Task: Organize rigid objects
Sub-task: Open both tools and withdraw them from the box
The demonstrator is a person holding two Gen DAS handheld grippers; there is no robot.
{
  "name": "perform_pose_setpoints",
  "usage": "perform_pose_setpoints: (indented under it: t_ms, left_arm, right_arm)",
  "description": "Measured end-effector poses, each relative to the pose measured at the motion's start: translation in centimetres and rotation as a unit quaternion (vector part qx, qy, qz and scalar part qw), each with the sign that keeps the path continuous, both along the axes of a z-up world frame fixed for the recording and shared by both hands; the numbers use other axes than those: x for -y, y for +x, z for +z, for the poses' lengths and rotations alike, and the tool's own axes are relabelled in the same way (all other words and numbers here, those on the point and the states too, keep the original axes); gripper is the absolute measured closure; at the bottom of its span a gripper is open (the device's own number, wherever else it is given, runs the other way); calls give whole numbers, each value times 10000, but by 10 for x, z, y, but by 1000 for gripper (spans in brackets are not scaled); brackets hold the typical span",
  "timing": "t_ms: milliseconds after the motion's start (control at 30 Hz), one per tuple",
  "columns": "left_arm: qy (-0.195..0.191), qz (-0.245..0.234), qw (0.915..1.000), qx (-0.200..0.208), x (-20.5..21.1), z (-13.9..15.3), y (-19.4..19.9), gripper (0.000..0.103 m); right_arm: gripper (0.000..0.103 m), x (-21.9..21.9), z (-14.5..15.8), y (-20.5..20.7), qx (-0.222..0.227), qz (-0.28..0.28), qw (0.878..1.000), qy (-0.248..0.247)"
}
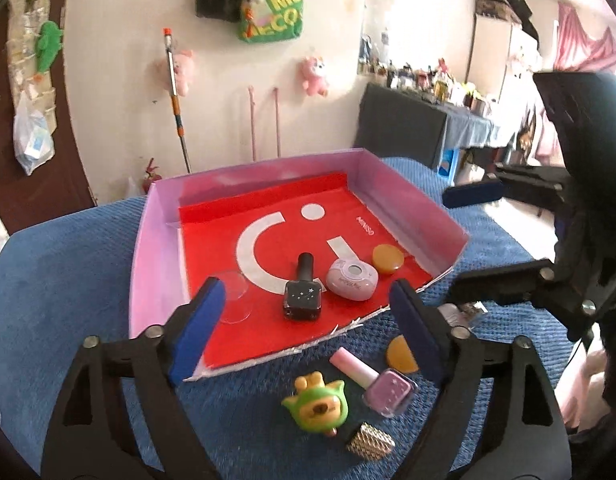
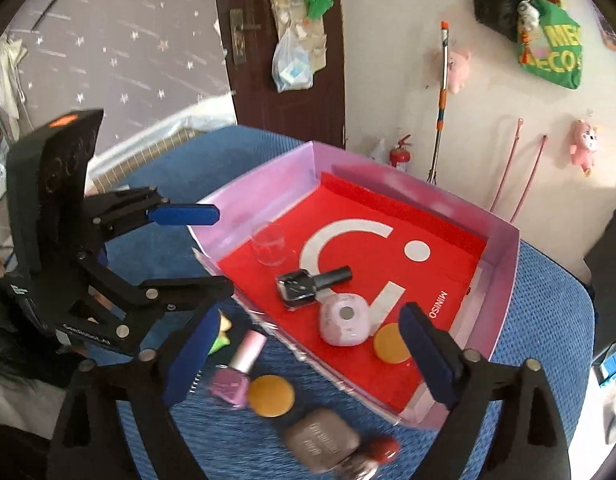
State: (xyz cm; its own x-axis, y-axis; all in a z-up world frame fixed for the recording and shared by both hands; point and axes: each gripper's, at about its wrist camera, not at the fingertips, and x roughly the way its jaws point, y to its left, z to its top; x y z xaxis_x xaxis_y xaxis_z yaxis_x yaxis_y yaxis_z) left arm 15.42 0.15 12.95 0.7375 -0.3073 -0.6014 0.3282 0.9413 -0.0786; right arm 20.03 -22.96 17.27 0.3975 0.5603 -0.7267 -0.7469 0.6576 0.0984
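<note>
Both tongs stand apart with nothing between their blue pads. The left gripper (image 1: 308, 320) hangs over the near edge of the pink tray (image 1: 147, 264), and the right gripper (image 2: 308, 354) hangs over the tray's near corner and the loose things on the blue cloth (image 1: 67, 272).

In the left wrist view, going from left to right inside the tray, which is lined with red paper (image 1: 308, 200): a clear glass cup (image 1: 231, 292) lies at about 9 o'clock from the black nail polish bottle (image 1: 303, 294), partly behind the left pad. The black bottle lies on its side with its cap pointing to 12 o'clock. Touching it at 3 o'clock is a pale pink rounded case (image 1: 352, 280), and just beside that, at 2 o'clock, sits an amber disc (image 1: 387, 259).

Outside the tray on the cloth, from left to right: a green toy figure (image 1: 318, 410), a studded silver piece (image 1: 370, 442) at its 4 o'clock, a pink nail polish bottle (image 1: 374, 382) lying with its cap toward 10 o'clock, and a second amber disc (image 1: 400, 354) half hidden behind the right pad.

In the right wrist view, a grey-brown compact (image 2: 322, 438) and a red-capped item (image 2: 382, 450), both blurred, lie at 6 o'clock from the tray.
</note>
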Motion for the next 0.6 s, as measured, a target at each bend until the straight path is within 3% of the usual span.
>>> perform_pose_setpoints:
  t_ms: [133,233,300,600]
  left_arm:
    - [-98,124,9997,179,-8,10,-21,17]
    - [-159,262,9990,324,-14,15,-38,9]
    - [-194,375,9980,462,-17,15,-50,8]
    - [-271,770,9935,797,-22,2,-96,8]
  right_arm:
    - [2,2,12,-28,224,-140,9995,147]
    - [0,7,19,-48,344,-340,9984,298]
    - [0,10,21,-58,359,-515,9972,404]
    - [0,24,12,-110,737,-1738,9808,483]
